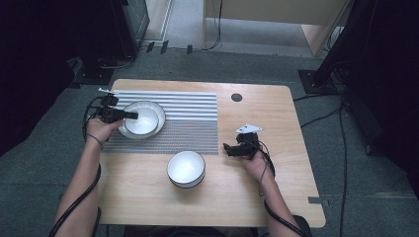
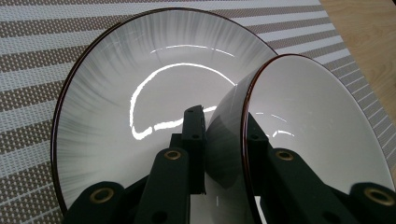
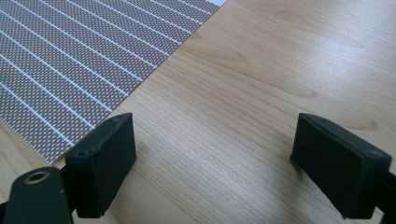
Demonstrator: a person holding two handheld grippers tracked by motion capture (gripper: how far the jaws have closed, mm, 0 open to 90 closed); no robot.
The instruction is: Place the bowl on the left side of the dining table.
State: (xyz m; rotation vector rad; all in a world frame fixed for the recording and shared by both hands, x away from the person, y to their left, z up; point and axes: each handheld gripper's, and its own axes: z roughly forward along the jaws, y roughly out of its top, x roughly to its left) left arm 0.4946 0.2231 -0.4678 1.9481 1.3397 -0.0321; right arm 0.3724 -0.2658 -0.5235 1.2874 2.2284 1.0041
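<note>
While the left tool (image 2: 223, 140) pinches the small bowl's (image 2: 317, 140) near rim above the plate (image 2: 102, 121) on the striped mat (image 1: 192, 128), the right tool (image 3: 215, 163) rests wide-jawed, well apart on the counter (image 1: 276, 187).

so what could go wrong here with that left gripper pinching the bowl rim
1. The left gripper pinches only the thin rim of the small bowl, so the glossy wall could slip out and drop.
2. That bowl sits inside the plate; lifting at a tilt could knock or drag the plate across the striped mat.
3. The right gripper rests open on the table, giving no support.
</note>
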